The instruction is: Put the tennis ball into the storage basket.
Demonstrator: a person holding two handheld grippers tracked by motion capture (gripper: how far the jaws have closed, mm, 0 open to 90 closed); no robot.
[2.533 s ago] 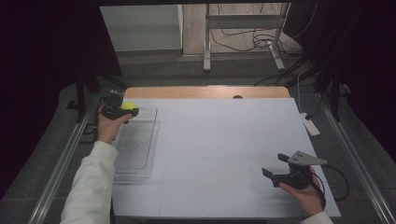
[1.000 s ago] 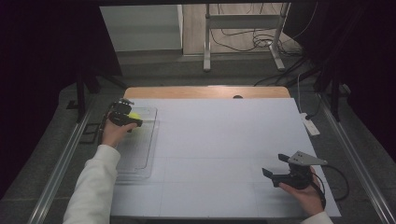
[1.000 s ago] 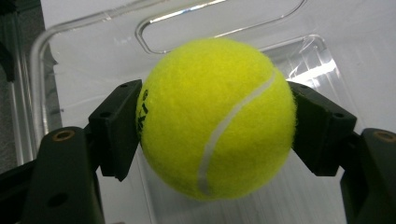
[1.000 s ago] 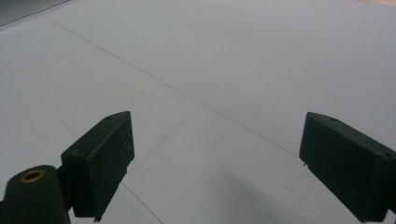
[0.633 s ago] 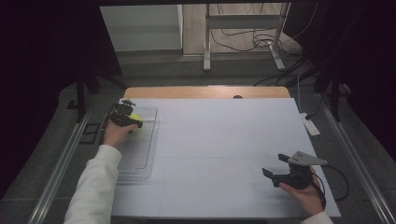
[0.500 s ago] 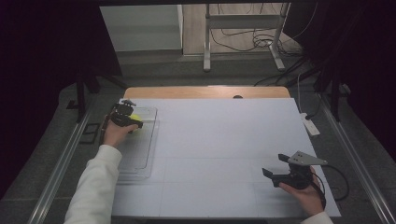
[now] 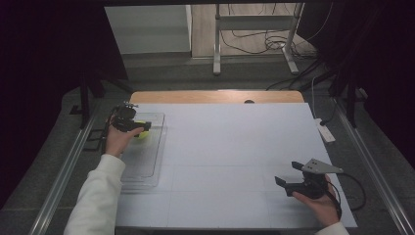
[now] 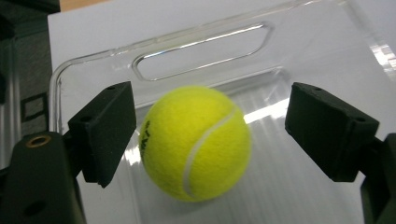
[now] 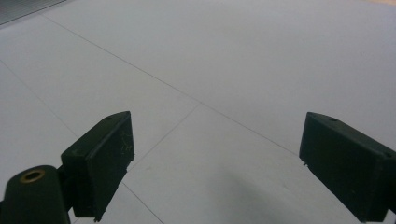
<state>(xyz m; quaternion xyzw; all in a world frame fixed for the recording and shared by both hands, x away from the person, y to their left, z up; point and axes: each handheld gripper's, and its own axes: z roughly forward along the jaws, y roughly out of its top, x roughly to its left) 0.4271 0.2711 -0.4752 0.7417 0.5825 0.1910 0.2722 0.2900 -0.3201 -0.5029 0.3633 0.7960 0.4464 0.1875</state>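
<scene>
free: white table [image 7: 235, 147] centre | obstacles: clear tray [image 7: 147, 169] walls, tennis ball [image 8: 195, 142] inside, far-left

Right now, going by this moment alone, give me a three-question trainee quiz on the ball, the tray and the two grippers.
1. True or false: the tennis ball lies in the clear tray.
2. What are the left gripper's pads doing? A) pressing on the ball B) standing apart with the ball between them C) shut with nothing between them
3. What lies between the open jaws of the right gripper?

Key
1. True: the ball sits on the tray floor, near the handle slot.
2. B: the jaws have just been opening, and a gap shows on the right side of the ball.
3. Nothing but the bare white table surface.
</scene>
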